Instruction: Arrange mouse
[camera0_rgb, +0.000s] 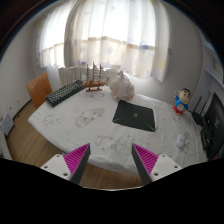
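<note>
A black mouse pad (133, 114) lies flat on the white patterned tablecloth (90, 125), right of the table's middle and well beyond my fingers. I cannot make out a mouse on the table. A black keyboard (65, 93) lies at the back left of the table. My gripper (112, 160) is open and empty, its magenta pads (77, 157) spread wide, held short of the table's near edge, with wooden floor below it.
A model ship (93, 78) and a white bag-like object (122, 86) stand at the table's back. A blue and red toy figure (182, 101) stands at the right edge. An orange chair (38, 88) is at the left and a black chair (211, 116) at the right. Curtains hang behind.
</note>
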